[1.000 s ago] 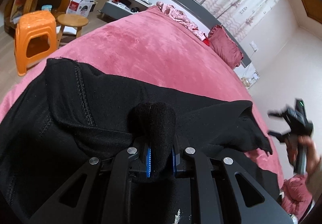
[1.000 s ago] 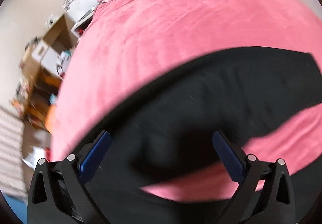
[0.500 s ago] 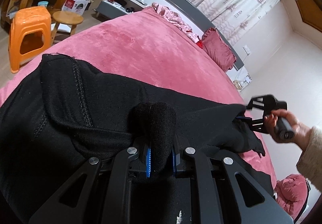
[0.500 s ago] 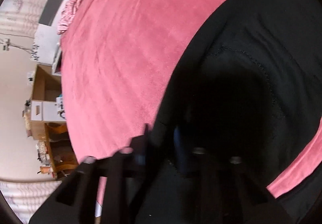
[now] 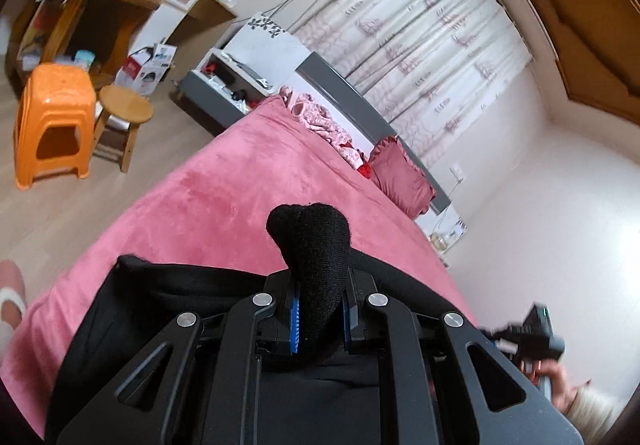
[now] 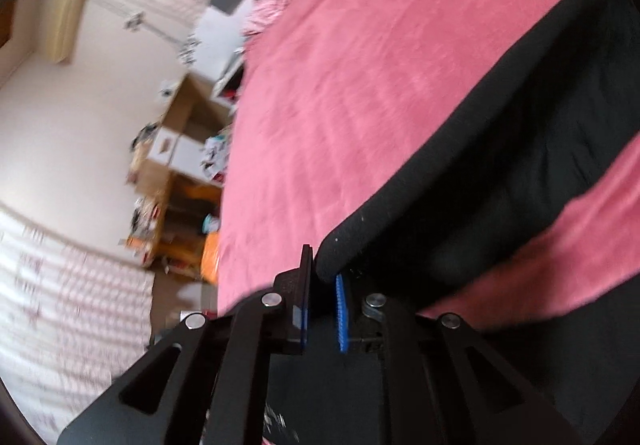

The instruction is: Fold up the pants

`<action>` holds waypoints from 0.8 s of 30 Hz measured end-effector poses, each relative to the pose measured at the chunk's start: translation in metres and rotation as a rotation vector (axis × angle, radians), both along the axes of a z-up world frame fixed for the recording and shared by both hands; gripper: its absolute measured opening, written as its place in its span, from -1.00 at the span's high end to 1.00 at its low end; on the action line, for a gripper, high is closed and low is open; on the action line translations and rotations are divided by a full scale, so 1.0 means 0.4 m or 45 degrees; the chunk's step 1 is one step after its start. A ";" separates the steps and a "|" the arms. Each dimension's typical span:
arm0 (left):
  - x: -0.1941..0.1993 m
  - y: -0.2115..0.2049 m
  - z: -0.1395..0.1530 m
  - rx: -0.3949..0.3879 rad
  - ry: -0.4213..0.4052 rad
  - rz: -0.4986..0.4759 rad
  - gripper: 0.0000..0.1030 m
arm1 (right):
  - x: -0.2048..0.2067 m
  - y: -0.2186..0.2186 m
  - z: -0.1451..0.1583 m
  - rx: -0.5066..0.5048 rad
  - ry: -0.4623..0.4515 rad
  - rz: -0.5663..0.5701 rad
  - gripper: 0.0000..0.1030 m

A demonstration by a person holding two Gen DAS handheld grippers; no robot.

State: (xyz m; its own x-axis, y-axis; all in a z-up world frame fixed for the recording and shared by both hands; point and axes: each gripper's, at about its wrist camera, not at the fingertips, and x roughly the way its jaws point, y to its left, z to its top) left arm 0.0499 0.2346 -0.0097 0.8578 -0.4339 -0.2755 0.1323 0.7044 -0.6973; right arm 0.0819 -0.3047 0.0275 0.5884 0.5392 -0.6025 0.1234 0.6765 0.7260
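Over the pink bedspread [image 5: 224, 205], your left gripper [image 5: 320, 321] is clamped on a bunched fold of the black pants [image 5: 316, 245], which pokes up between its blue pads while the rest drapes below. Your right gripper [image 6: 322, 315] pinches the pants' rolled edge [image 6: 460, 181], the cloth stretching away across the bed. Beside the orange plastic stool [image 5: 52, 121] and round wooden stool [image 5: 124, 109], the carton's print is too blurred to read.

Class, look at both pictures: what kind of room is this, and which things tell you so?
Most likely a bedroom: a bed with a pink blanket, a red pillow at its headboard, and a curtained window.
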 end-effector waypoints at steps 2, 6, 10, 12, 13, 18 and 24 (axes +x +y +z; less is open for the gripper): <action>-0.016 0.022 -0.019 -0.048 0.051 0.012 0.74 | -0.078 0.019 -0.017 -0.001 -0.027 0.042 0.82; -0.059 0.054 -0.049 -0.030 0.151 0.022 0.74 | -0.195 0.059 -0.074 -0.017 -0.032 0.109 0.82; -0.111 0.081 -0.094 -0.023 0.263 0.033 0.73 | -0.274 0.112 -0.163 -0.040 0.025 0.206 0.81; -0.132 0.092 -0.121 -0.049 0.333 0.038 0.69 | -0.291 0.113 -0.224 0.007 0.104 0.195 0.81; -0.139 0.096 -0.131 -0.073 0.359 0.042 0.66 | -0.293 0.104 -0.274 0.083 0.171 0.169 0.81; -0.165 0.119 -0.146 -0.261 0.447 0.045 0.15 | -0.287 0.070 -0.342 0.252 0.248 0.114 0.79; -0.204 0.097 -0.117 -0.270 0.465 0.014 -0.74 | -0.298 0.019 -0.359 0.355 0.224 0.014 0.35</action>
State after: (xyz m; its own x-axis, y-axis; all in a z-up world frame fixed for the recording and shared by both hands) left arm -0.0316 0.2736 -0.0564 0.7253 -0.5050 -0.4678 -0.1569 0.5404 -0.8267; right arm -0.0373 -0.2972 -0.1160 0.4820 0.7033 -0.5225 0.2571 0.4565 0.8518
